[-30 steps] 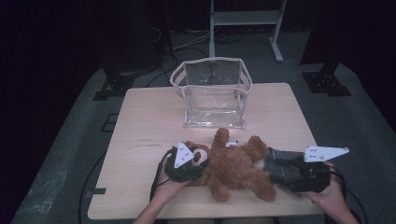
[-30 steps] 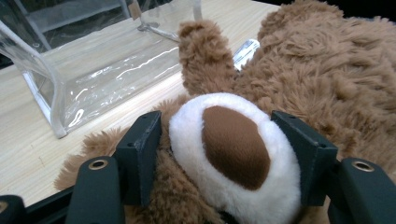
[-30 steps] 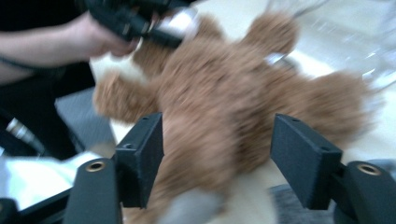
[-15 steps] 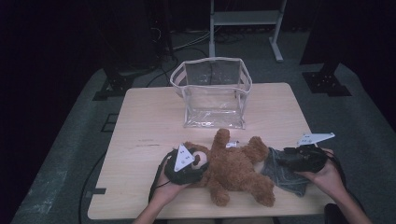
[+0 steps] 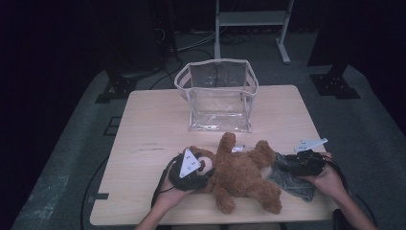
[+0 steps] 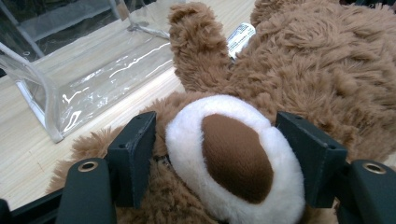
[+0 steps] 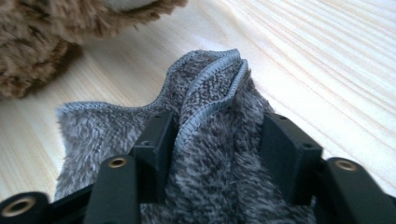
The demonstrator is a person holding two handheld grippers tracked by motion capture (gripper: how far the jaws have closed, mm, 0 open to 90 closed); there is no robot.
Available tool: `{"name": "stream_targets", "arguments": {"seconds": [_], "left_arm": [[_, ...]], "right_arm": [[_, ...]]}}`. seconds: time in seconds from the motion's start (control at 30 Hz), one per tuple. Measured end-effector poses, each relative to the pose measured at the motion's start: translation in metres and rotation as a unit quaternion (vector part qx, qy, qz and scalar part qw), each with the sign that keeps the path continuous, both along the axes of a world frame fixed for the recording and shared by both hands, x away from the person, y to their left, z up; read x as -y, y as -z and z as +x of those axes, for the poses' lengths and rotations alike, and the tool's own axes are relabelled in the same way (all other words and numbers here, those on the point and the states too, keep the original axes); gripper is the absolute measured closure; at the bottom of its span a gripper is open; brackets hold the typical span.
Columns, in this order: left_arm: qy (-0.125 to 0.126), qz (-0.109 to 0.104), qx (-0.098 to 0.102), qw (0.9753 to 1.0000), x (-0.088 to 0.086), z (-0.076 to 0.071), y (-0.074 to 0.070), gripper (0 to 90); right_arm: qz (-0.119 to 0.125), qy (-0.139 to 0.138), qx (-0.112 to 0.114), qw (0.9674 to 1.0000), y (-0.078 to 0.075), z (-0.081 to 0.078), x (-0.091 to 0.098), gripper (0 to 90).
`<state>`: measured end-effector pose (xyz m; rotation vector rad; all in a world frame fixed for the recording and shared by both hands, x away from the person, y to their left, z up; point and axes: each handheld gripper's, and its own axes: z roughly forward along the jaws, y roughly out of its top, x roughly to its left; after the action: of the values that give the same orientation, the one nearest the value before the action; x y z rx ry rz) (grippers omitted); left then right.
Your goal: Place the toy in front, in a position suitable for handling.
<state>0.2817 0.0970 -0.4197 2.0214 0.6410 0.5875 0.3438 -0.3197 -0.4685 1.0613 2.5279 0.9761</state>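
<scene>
A brown teddy bear (image 5: 244, 175) lies on its back on the wooden table (image 5: 148, 129), head to the left. My left gripper (image 5: 203, 167) holds the bear's head: in the left gripper view its jaws (image 6: 224, 158) sit either side of the white muzzle (image 6: 233, 158), pads in the fur, having just opened a little. At the bear's right lies a grey fleece cloth (image 5: 292, 184). My right gripper (image 5: 283, 165) is down on it. In the right gripper view its jaws (image 7: 217, 135) have just been closing, and the cloth (image 7: 210, 93) bunches into a fold between the pads.
A clear plastic bag (image 5: 218, 96) with a white rim stands open behind the bear, mid-table; its wall (image 6: 93, 74) also appears in the left gripper view. A white label (image 6: 240, 35) sticks out by the bear's raised arm. Dark floor with stand legs surrounds the table.
My right gripper came down and slightly left onto the grey cloth, and its jaws narrowed around it. The left gripper stayed at the bear's head.
</scene>
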Motion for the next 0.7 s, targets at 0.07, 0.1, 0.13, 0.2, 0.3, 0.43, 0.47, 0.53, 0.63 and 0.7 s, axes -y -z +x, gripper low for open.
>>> {"name": "stream_targets", "arguments": {"seconds": [0.07, 0.1, 0.13, 0.2, 0.3, 0.43, 0.47, 0.53, 0.63, 0.7], "left_arm": [[0.0, 0.0, -0.001, 1.0, 0.0, 0.0001, 0.0001, 30.7], [0.0, 0.0, -0.001, 1.0, 0.0002, 0.0, 0.0001, 30.7], [0.001, 0.0, -0.001, 1.0, 0.0005, -0.0003, 0.0004, 30.7], [0.001, 0.001, -0.002, 1.0, 0.0007, -0.0003, 0.0004, 30.8], [0.001, 0.004, -0.003, 1.0, 0.0011, -0.0006, -0.0002, 30.8], [0.001, 0.006, -0.003, 1.0, 0.0012, -0.0011, -0.0004, 30.7], [0.001, 0.005, -0.003, 1.0, 0.0013, -0.0013, -0.0001, 30.7], [0.001, 0.005, -0.003, 1.0, 0.0014, -0.0015, 0.0002, 30.5], [0.003, 0.007, -0.005, 1.0, 0.0011, -0.0012, -0.0004, 30.2], [0.004, 0.007, -0.006, 0.9999, 0.0009, -0.001, -0.0004, 29.9]], "right_arm": [[-0.002, -0.001, 0.001, 1.0, 0.0006, -0.0001, 0.0, 46.1], [-0.003, -0.002, 0.003, 1.0, 0.0008, -0.0003, 0.0001, 47.1], [0.002, 0.002, 0.0, 1.0, 0.0011, -0.0012, 0.0004, 50.1], [0.001, 0.004, 0.0, 1.0, 0.0011, -0.0018, 0.0005, 52.1], [-0.007, 0.001, 0.003, 1.0, 0.0002, -0.0034, -0.0002, 58.1], [-0.01, -0.005, 0.005, 0.9999, -0.0002, -0.0038, 0.0004, 65.5], [-0.008, -0.004, 0.003, 1.0, -0.0004, -0.0037, 0.0011, 69.2], [-0.01, -0.003, 0.001, 0.9999, -0.0012, -0.0036, 0.0019, 72.5], [-0.001, 0.007, -0.011, 0.9999, -0.003, -0.0039, 0.0036, 76.2], [0.006, 0.011, -0.016, 0.9998, -0.0042, -0.0049, 0.0055, 76.9]]}}
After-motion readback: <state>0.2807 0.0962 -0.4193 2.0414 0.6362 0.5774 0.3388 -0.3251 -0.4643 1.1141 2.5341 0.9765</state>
